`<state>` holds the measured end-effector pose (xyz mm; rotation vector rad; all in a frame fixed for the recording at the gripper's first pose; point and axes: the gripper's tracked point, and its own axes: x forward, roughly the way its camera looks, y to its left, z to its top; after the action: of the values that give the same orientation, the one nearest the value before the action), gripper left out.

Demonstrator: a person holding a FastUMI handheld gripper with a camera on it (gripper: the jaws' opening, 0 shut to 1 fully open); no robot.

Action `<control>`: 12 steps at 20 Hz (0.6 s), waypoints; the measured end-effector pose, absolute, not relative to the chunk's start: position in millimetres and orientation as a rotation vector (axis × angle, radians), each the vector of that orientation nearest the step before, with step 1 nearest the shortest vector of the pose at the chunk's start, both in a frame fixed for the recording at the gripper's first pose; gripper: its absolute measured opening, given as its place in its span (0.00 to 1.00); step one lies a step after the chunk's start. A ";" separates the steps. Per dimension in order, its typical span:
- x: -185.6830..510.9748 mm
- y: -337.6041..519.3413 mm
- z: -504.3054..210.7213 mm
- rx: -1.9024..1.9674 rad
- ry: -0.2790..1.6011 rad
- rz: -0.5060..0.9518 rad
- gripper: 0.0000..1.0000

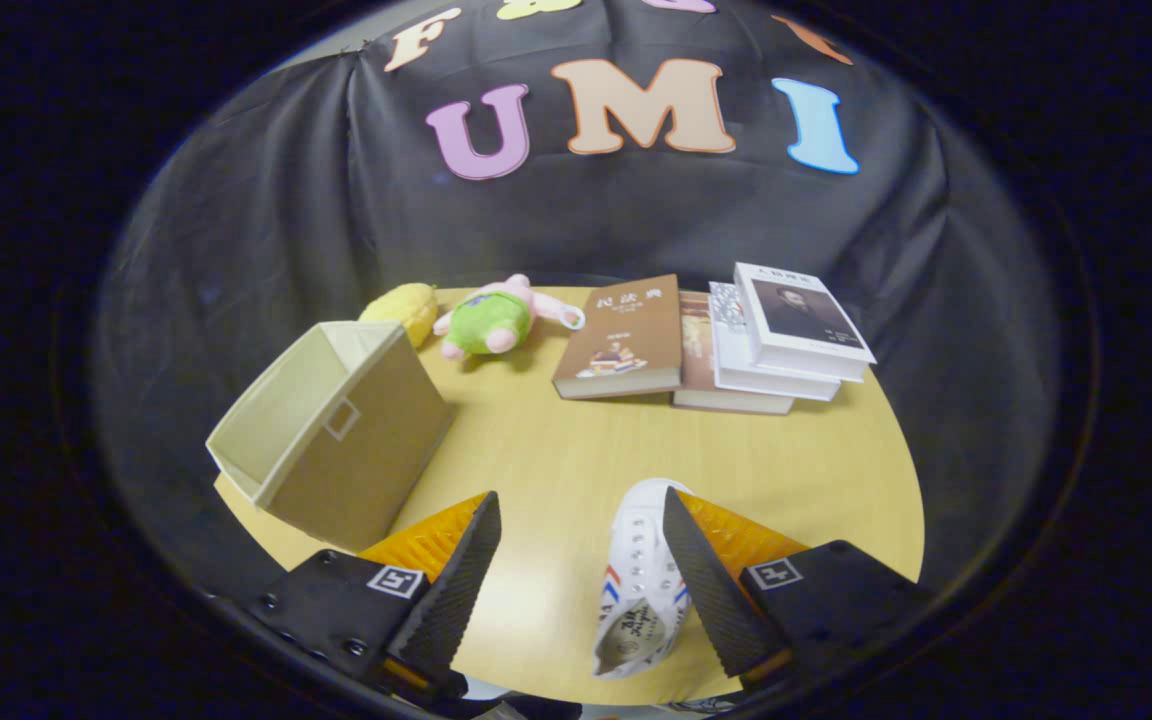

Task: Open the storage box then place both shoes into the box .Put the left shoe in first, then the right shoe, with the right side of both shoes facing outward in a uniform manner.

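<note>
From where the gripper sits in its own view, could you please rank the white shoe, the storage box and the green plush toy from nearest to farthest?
The gripper is open.
1. White shoe: between the fingers, against the right one.
2. Storage box: ahead, left, on its side.
3. Green plush toy: beyond the box, at the table's far edge.

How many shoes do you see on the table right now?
1. A white shoe lies between the open tool's fingers, against the right one. A second shoe may be hidden below the tool.

Your hand-held gripper (pixel 582 528), fingers spread apart, covers the white shoe's (pixel 639 580) right flank. The book covers (pixel 624 335) are too small to read.
</note>
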<state>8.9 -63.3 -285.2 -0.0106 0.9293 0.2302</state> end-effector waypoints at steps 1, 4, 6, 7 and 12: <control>6.8 -73.6 -291.5 -0.014 0.946 0.220 1.00; -2.8 -97.6 -313.3 -0.039 1.006 0.208 1.00; -10.2 -111.4 -327.0 -0.067 1.045 0.208 1.00; -14.2 -116.3 -335.5 -0.078 1.062 0.209 1.00; -31.3 -134.2 -375.5 -0.129 1.164 0.228 1.00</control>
<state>-31.3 -134.2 -375.5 -0.1289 1.1643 0.2277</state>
